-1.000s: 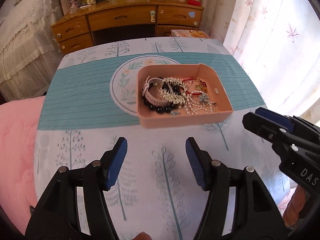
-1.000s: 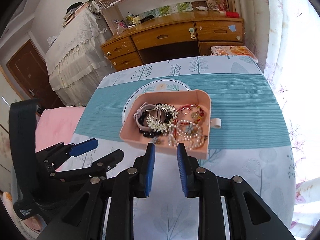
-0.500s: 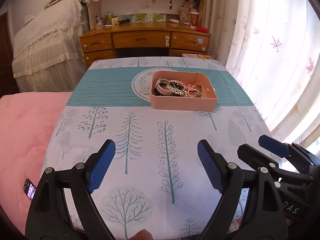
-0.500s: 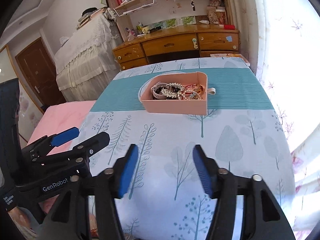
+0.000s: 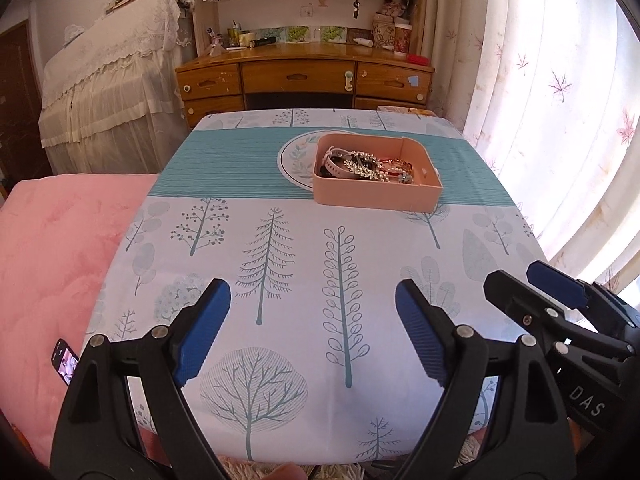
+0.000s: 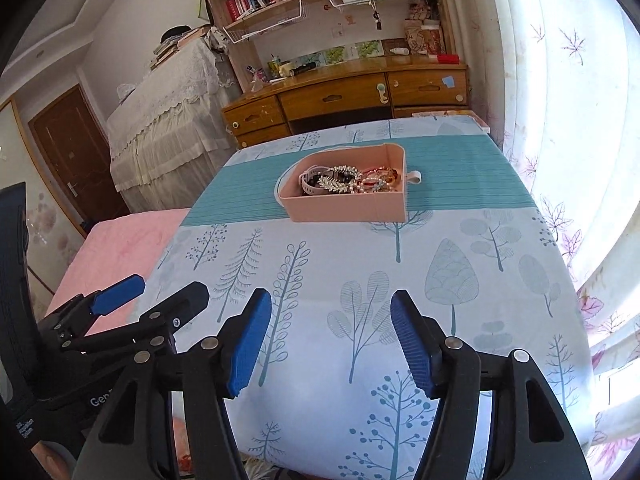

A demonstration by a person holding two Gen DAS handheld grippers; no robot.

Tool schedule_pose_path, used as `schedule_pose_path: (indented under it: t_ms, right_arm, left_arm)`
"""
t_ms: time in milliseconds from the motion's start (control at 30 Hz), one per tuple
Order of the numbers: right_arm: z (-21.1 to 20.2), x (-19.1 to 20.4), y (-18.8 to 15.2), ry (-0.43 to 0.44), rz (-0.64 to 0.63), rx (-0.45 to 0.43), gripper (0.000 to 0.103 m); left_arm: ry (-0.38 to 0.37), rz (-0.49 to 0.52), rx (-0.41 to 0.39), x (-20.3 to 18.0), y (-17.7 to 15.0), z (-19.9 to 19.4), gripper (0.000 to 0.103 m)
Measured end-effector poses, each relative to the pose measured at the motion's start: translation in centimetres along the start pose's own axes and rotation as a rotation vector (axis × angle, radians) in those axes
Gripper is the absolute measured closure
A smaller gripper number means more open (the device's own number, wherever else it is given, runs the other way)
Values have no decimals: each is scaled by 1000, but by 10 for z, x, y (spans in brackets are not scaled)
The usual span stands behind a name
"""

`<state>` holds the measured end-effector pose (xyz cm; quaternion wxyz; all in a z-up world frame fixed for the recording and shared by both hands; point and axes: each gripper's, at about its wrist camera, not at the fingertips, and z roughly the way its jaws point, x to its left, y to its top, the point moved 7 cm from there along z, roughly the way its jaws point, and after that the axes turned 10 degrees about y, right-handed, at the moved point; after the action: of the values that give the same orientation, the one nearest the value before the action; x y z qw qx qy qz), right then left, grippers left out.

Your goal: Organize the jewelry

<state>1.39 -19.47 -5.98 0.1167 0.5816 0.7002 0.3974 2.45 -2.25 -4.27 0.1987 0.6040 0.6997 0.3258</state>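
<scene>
A pink tray (image 5: 376,196) (image 6: 344,206) sits on the teal band of the table, holding a pile of jewelry (image 5: 366,166) (image 6: 348,180): a pale watch strap, a silver leaf piece, pearls, dark beads and red pieces. My left gripper (image 5: 312,328) is open and empty over the table's near edge, far from the tray. My right gripper (image 6: 330,336) is open and empty, also at the near edge. Each gripper shows in the other's view, the right one (image 5: 560,296) and the left one (image 6: 152,292).
The table wears a tree-print cloth (image 5: 320,260). A pink bed (image 5: 52,248) lies to the left with a phone (image 5: 64,360) on it. A wooden desk (image 5: 304,76) stands behind the table, curtains (image 5: 540,80) to the right.
Both grippers have pulled back from the tray to the table's near edge. The right gripper's jaws have opened wide; the left jaws are wider too.
</scene>
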Motion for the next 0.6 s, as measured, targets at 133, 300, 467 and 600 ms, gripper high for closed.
schedule_pose_path:
  t_ms: [133,300,467,600]
  right_arm:
    - [-4,3,4,-12,-20,-22,40]
    - [-8,7,6,-15,-38,-35,40]
    - [-7,7,4,-7,-31,-26,40]
    - [-4,5,4,0,-23,-15,40]
  left_arm:
    - [5,-11,-24,2,3,-5,20]
    - [12,-14,-32,4,5,-6,20]
    - [8,-15,-6,4,3,-1,20]
    - [10,-14,2,4,2,2,20]
